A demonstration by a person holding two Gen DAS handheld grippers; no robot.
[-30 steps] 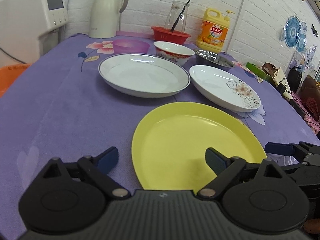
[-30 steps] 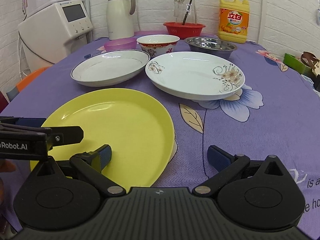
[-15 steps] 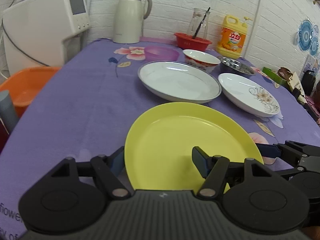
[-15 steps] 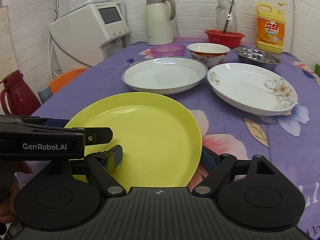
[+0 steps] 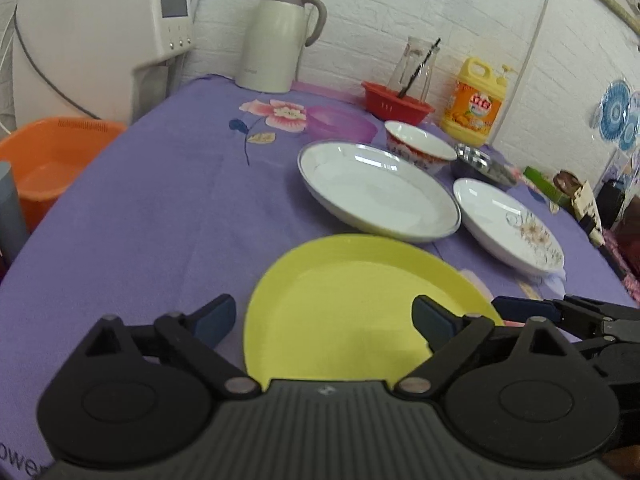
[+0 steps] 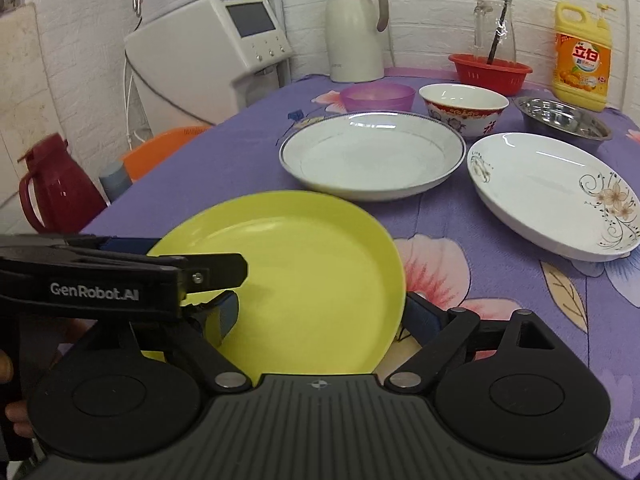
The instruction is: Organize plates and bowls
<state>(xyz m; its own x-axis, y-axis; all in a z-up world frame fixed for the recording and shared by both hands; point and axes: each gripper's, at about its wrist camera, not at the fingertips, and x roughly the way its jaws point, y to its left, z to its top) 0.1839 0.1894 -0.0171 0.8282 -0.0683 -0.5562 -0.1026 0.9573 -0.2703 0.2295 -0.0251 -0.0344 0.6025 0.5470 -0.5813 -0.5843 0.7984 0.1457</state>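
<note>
On the purple floral tablecloth point(image 5: 152, 216), our left gripper point(image 5: 324, 316) is opening astride the round yellow plastic plate point(image 5: 352, 300); our right gripper point(image 6: 316, 316) straddles its rim, grip unclear. It could slip.

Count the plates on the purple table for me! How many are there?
3. The yellow plate is nearest, the blue-rimmed white plate is behind it, and the flowered white plate sits to the right. None looks hidden.
</note>
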